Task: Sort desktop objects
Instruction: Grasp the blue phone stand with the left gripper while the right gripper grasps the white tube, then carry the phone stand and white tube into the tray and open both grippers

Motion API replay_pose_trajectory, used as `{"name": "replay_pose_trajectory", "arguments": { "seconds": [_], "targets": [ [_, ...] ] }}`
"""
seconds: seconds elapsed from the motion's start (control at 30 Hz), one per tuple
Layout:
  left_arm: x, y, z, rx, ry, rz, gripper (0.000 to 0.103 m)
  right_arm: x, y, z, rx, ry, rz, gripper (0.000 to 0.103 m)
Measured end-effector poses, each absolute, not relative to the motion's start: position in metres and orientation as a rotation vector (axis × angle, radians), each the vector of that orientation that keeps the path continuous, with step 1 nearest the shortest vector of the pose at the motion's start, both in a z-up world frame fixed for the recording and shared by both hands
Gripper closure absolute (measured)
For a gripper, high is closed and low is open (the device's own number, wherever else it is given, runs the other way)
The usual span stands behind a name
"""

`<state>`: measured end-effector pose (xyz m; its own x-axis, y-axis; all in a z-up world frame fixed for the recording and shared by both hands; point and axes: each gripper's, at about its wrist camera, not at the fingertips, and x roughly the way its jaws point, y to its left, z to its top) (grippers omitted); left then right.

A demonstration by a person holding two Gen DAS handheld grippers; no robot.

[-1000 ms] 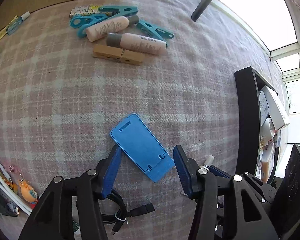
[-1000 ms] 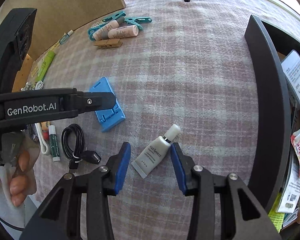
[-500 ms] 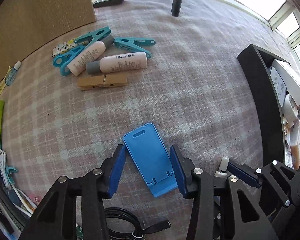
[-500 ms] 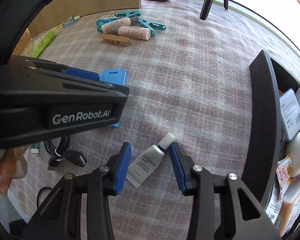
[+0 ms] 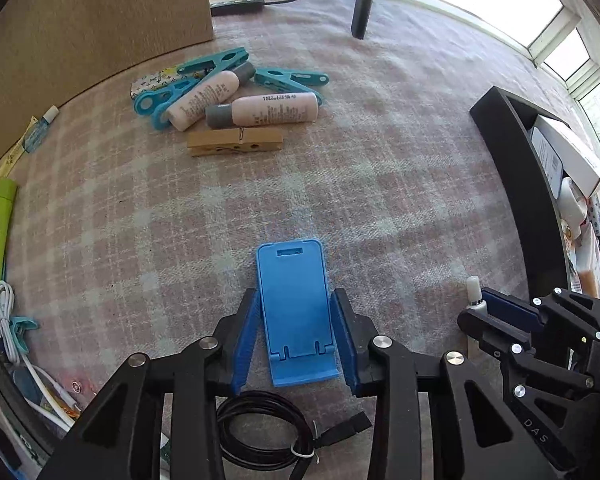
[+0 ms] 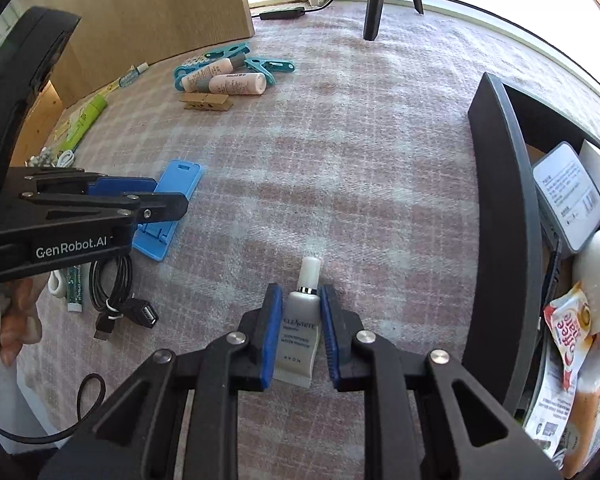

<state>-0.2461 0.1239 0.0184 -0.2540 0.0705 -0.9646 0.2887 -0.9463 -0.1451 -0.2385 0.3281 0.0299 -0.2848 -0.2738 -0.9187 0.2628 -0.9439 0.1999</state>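
The left claw [image 5: 296, 338] points steeply down at the plaid-covered desk [image 5: 380, 184], its jaws closing around a blue stand [image 5: 294, 312] that lies flat between them; the blue pads sit just beside the stand's long edges, and whether they press on it cannot be told. The right claw [image 6: 300, 334] is closing on a white tube [image 6: 300, 328], its pads against the tube's sides, cap pointing away. A coiled black cable [image 5: 264, 432] lies just behind the stand. Toward the far edge, two pink bottles [image 5: 260, 110], teal clips [image 5: 292, 80] and a wooden peg [image 5: 236, 142] lie bunched together. A black bin [image 6: 500, 200] stands along the right edge.
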Motion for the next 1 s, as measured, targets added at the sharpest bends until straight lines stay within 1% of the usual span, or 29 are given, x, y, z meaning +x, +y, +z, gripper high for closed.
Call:
{"name": "replay_pose_trajectory", "arguments": {
  "seconds": [0.07,0.23,0.37,0.5,0.67,0.83,1.0],
  "targets": [
    [-0.243,0.123,0.023,1.815,0.495,-2.359,0.069,-0.237,0.337,0.036,1.627,-0.081,-2.291,0.084],
    [-0.243,0.137,0.039,1.799,0.532,-2.414,0.069,-0.232,0.351,0.066,1.570,-0.098,-2.340,0.084],
    [-0.252,0.163,0.058,1.802,0.532,-2.487,0.069,-0.226,0.369,0.089,1.531,-0.107,-2.386,0.084],
    [-0.266,0.202,0.076,1.825,0.501,-2.599,0.069,-0.218,0.402,0.102,1.530,-0.123,-2.446,0.084],
    [-0.287,0.273,0.093,1.909,0.469,-2.716,0.069,-0.203,0.466,0.110,1.588,-0.154,-2.554,0.084],
    [-0.299,0.346,0.103,2.006,0.352,-2.811,0.069,-0.181,0.534,0.110,1.655,-0.234,-2.659,0.084],
    [-0.302,0.397,0.102,2.077,0.250,-2.853,0.069,-0.165,0.580,0.107,1.708,-0.313,-2.724,0.084]
  ]
}}
